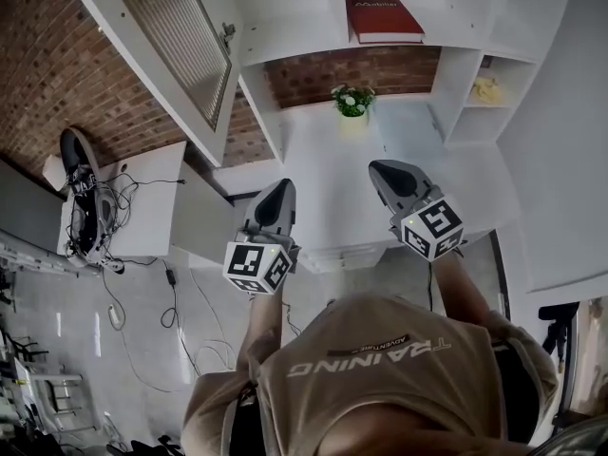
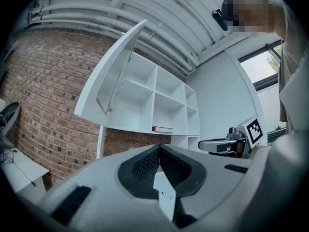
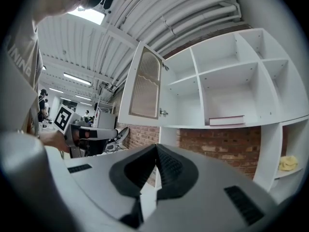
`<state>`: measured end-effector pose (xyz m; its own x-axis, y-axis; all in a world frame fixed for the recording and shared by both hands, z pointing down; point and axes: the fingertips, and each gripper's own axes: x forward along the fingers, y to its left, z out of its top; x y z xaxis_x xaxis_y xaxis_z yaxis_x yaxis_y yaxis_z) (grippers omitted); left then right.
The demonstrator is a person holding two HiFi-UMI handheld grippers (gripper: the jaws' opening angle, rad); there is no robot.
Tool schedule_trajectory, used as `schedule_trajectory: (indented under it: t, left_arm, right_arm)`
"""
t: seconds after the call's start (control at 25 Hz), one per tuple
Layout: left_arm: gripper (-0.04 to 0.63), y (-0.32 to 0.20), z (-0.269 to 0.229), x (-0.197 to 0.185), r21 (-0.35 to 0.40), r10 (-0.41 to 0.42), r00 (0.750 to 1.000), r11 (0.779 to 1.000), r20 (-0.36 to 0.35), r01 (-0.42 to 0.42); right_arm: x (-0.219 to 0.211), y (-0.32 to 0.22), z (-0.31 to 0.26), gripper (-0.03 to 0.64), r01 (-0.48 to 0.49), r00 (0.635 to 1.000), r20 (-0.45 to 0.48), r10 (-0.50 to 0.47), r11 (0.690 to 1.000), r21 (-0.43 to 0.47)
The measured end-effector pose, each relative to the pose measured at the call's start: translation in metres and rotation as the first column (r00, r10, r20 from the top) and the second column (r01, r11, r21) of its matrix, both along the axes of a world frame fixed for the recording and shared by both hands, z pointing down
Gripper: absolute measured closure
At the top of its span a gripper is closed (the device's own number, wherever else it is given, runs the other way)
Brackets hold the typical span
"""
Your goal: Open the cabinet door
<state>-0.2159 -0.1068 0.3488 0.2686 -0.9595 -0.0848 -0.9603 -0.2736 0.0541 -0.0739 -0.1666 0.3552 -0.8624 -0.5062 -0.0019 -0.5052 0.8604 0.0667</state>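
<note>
The white cabinet door (image 1: 176, 46) with a ribbed glass panel stands swung open, away from the white shelf unit (image 1: 304, 36). In the left gripper view the door (image 2: 118, 71) hangs out to the left of the open compartments; the right gripper view shows it (image 3: 145, 88) with its small latch (image 3: 164, 112). My left gripper (image 1: 281, 188) and right gripper (image 1: 382, 169) are held side by side, level, in front of the unit and well short of the door. Each has its jaws together with nothing between them, seen at the left gripper (image 2: 159, 148) and the right gripper (image 3: 156, 146).
A red book (image 1: 383, 17) lies on a shelf, and a small potted plant (image 1: 352, 100) stands on the white counter (image 1: 313, 160). A yellow object (image 1: 486, 89) sits in a right-hand cubby. At the left, a desk (image 1: 142, 207) carries cables beside a chair (image 1: 81, 188).
</note>
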Motion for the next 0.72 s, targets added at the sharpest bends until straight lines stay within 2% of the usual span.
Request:
schedule_trajectory:
  t: [0.44,0.56,0.72]
  left_arm:
    - [0.588,-0.001,0.017,-0.002,-0.034,0.008,0.999,0.999,-0.035,-0.009]
    - [0.588,-0.002,0.029,-0.010,-0.061,-0.017,0.997,0.998,-0.078,0.013]
    - [0.588,-0.006,0.026,-0.015,-0.056,-0.040,0.996,0.998,-0.075,0.036]
  right_arm:
    - [0.003,0.000,0.014,0.603,-0.017,1.000,-0.006,0.017,0.999,-0.028]
    - [0.005,-0.001,0.017,0.603,-0.026,1.000,0.006,0.026,0.999,-0.040]
    - [0.006,-0.001,0.024,0.603,-0.027,1.000,0.012,0.028,0.998,-0.060]
